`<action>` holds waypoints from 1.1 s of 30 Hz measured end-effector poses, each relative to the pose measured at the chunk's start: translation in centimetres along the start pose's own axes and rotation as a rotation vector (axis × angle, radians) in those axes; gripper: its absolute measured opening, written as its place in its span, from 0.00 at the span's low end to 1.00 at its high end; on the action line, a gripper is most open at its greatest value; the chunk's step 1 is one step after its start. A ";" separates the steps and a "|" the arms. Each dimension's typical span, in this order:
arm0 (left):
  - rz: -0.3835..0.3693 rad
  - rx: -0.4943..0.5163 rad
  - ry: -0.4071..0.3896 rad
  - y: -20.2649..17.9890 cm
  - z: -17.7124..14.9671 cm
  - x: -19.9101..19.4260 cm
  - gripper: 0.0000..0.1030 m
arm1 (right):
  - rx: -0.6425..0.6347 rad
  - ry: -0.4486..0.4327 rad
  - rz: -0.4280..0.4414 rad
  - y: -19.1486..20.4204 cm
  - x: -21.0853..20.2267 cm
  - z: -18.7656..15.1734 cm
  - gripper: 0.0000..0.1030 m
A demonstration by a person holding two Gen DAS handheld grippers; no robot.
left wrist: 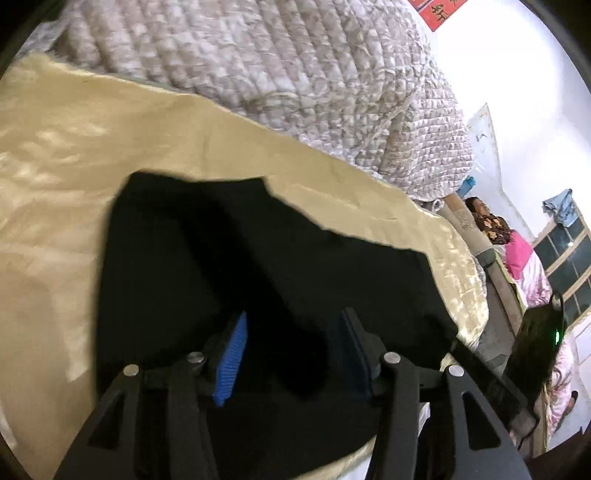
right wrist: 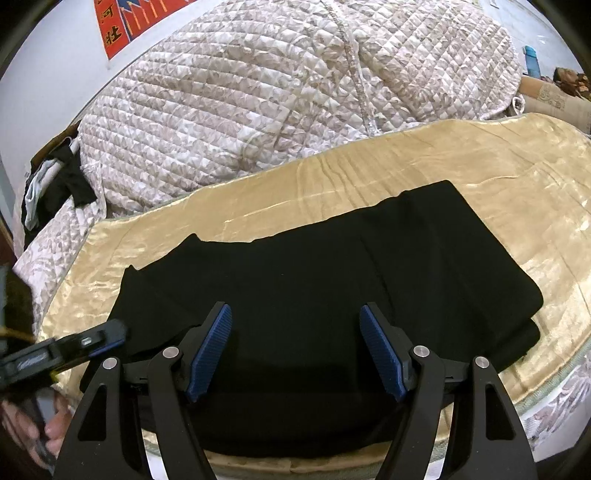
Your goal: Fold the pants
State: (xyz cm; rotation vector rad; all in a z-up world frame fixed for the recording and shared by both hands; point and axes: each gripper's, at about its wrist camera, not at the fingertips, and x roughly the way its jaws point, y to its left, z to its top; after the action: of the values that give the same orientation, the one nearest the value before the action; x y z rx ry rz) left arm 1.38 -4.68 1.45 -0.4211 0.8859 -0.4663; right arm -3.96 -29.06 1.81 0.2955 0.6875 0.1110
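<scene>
Black pants [right wrist: 332,280] lie flat on a cream blanket [right wrist: 498,177], with a folded layer at their right end. My right gripper [right wrist: 295,332] is open and empty, low over the pants' near edge. In the left wrist view the pants [left wrist: 166,266] fill the lower middle. My left gripper [left wrist: 291,332] is open, and a dark fold of the pants lies between its blue pads [left wrist: 232,362]. The left gripper also shows at the left edge of the right wrist view [right wrist: 92,339].
A quilted grey-white duvet [right wrist: 258,103] is heaped behind the blanket. A red poster [right wrist: 118,26] hangs on the wall. In the left wrist view a person [left wrist: 487,221] lies on another bed at the right, near a window [left wrist: 569,258].
</scene>
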 end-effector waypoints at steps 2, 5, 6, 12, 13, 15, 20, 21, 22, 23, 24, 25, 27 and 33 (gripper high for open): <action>-0.059 0.015 -0.016 -1.6 1.5 0.2 0.52 | -0.006 0.003 0.006 0.3 0.1 -0.1 0.70; -0.092 0.075 -0.088 -3.4 3.2 -1.2 0.52 | -0.012 0.003 0.013 0.4 0.1 -0.1 0.70; -0.076 0.094 -0.105 -3.6 3.6 -1.8 0.52 | -0.011 0.000 0.016 0.4 0.0 -0.1 0.70; 0.118 0.096 -0.124 0.5 2.5 -4.3 0.53 | -0.026 0.021 0.112 1.1 0.2 -0.3 0.67; 0.145 0.098 -0.118 1.3 2.0 -4.7 0.53 | -0.034 0.037 0.142 1.6 0.5 -0.5 0.63; 0.209 0.096 -0.106 2.6 0.9 -5.1 0.53 | -0.050 0.065 0.180 2.4 1.2 -0.8 0.59; 0.260 0.062 -0.088 4.7 -1.1 -5.8 0.53 | -0.056 0.184 0.268 4.1 4.4 -0.9 0.57; 0.263 0.061 -0.084 4.9 -1.5 -5.8 0.53 | -0.063 0.189 0.271 4.4 5.0 -0.6 0.57; 0.267 0.060 -0.079 5.1 -1.7 -5.7 0.53 | -0.060 0.192 0.276 4.5 5.3 -0.3 0.57; 0.270 0.057 -0.075 5.3 -1.9 -5.5 0.53 | -0.050 0.201 0.285 4.5 5.6 -0.1 0.57; 0.271 0.052 -0.069 5.4 -2.1 -5.4 0.53 | -0.043 0.214 0.303 4.5 6.0 0.1 0.57; 0.273 0.050 -0.065 5.5 -2.1 -5.2 0.53 | -0.044 0.225 0.319 4.7 6.4 0.1 0.56; 0.277 0.061 -0.068 5.5 -2.2 -5.2 0.53 | -0.044 0.232 0.331 4.8 6.7 0.2 0.55; 0.284 0.083 -0.070 5.3 -2.6 -5.2 0.53 | -0.004 0.253 0.331 4.4 8.1 0.7 0.19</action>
State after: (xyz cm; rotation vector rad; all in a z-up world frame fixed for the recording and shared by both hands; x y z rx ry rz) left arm -2.40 2.10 0.49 -0.2295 0.8396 -0.2247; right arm 2.71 -23.48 -1.27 0.3939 0.8850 0.4715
